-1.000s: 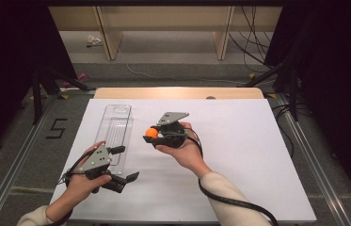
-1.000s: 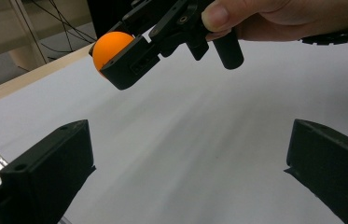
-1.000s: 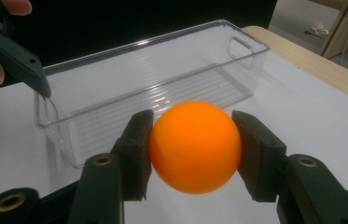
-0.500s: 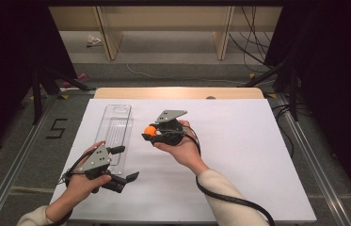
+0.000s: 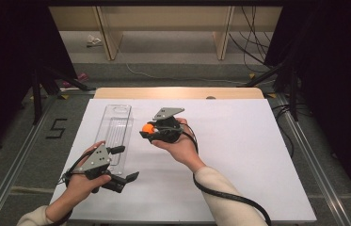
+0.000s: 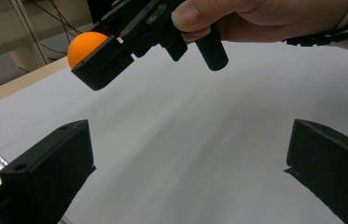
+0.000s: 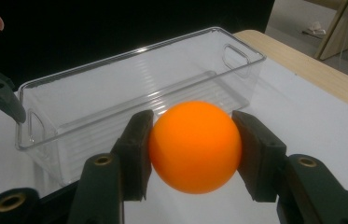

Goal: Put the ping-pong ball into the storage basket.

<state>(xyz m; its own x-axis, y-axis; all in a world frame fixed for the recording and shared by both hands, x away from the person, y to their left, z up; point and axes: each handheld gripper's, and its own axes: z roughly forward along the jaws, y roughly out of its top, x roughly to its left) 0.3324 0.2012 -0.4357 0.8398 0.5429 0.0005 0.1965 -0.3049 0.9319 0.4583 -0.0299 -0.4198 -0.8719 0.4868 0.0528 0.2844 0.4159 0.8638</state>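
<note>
**Ball gripped, closing in on the bin**

Your right hand-held gripper (image 5: pixel 148 130) is clamped on the orange ball (image 7: pixel 195 145), pads pressing both sides, held up off the desk (image 5: pixel 239 155) approx mid-frame in the high view. Vs. a sec ago it has drifted slightly left toward the clear plastic bin (image 5: pixel 116 134); grip unchanged, ball in the same seat between the jaws. In the right gripper view the bin sits upper left to centre, just behind the ball, open top facing up, nothing inside as far as I can see. So, judging from this, the carry is nearly done: the ball is near the bin's right wall but not yet over the opening.

Your left hand-held gripper (image 5: pixel 121 165) rests lower left of the high view, jaws spread wide, nothing between them, near the bin's close end. No shift there since a sec ago; whether it touches the bin I can't tell.

Writing: a "5" (image 5: pixel 56 128) marked on the floor, left of the desk. No brands or labels readable on ball, bin or grippers.
</note>
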